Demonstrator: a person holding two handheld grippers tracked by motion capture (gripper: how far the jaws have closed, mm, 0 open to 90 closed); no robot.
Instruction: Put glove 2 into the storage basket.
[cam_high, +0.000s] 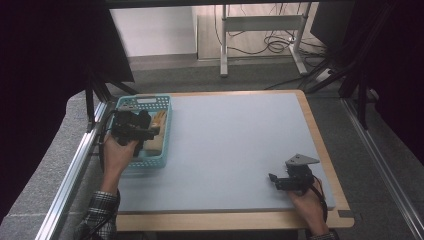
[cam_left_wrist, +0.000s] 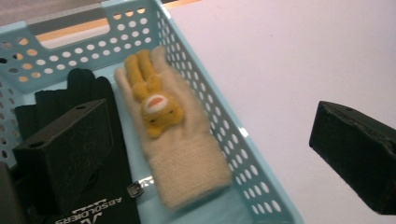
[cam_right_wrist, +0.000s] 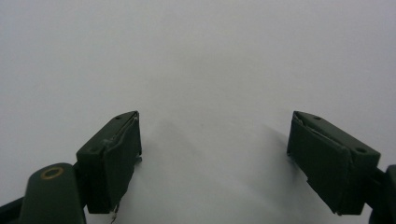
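I have the grey table (cam_high: 235, 150) in front of me, its wooden edge showing along the near and right sides. At its left edge sits the light blue perforated basket (cam_high: 162, 122), which is the largest thing on it.

My left gripper (cam_high: 131, 126) hangs over the basket, held from below by the left hand (cam_high: 119, 155). In the left gripper view its jaws stand wide apart and hold nothing: one jaw is down over the inside of the basket, the other is out over the bare table beyond the basket's side wall. So that wall (cam_left_wrist: 224, 126) runs between the jaws and would be the first thing in the way of a close.

Between the jaws, inside the basket, lies the cream knitted glove (cam_left_wrist: 182, 154). It lies flat with its cuff toward me and its fingers pointing to the far end wall, close along the side wall. On its back is a small yellow animal figure (cam_left_wrist: 156, 109) with an orange patch. Just beside it, nearer the inner jaw and partly under it, lies a black glove (cam_left_wrist: 70, 100) with white lettering on the cuff; the two gloves touch along their edges.

My right gripper (cam_high: 285, 181) rests well apart, near the table's right front corner, in the right hand (cam_high: 310, 205). Its jaws are spread too, with plain table (cam_right_wrist: 210, 84) between them.
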